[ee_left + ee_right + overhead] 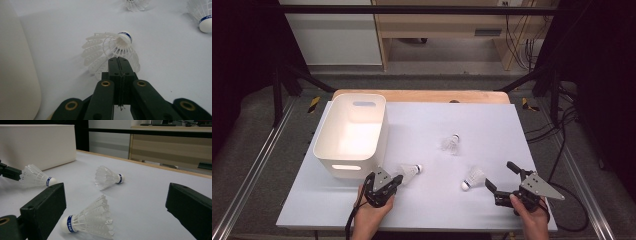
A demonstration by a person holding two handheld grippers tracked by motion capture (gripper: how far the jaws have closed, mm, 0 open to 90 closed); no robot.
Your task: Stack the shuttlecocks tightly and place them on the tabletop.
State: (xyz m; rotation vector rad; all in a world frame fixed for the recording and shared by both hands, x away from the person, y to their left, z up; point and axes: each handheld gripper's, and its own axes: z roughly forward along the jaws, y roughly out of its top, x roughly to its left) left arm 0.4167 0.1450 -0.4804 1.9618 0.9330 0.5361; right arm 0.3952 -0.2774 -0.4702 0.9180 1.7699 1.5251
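Beside the bin [351, 134], left tool [119, 61] pinching a shuttlecock's [110, 50] skirt — rim hidden, right tool [501, 179] agape.

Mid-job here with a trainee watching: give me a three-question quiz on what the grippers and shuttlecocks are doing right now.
1. True or false: the left gripper is shut on the skirt of a shuttlecock.
2. How many shuttlecocks are on the table?
3. The right gripper is: A) shut on a shuttlecock, B) open near a loose shuttlecock, C) inside the white bin.

Key: 1 true; 2 three, counting the far one; 3 B.
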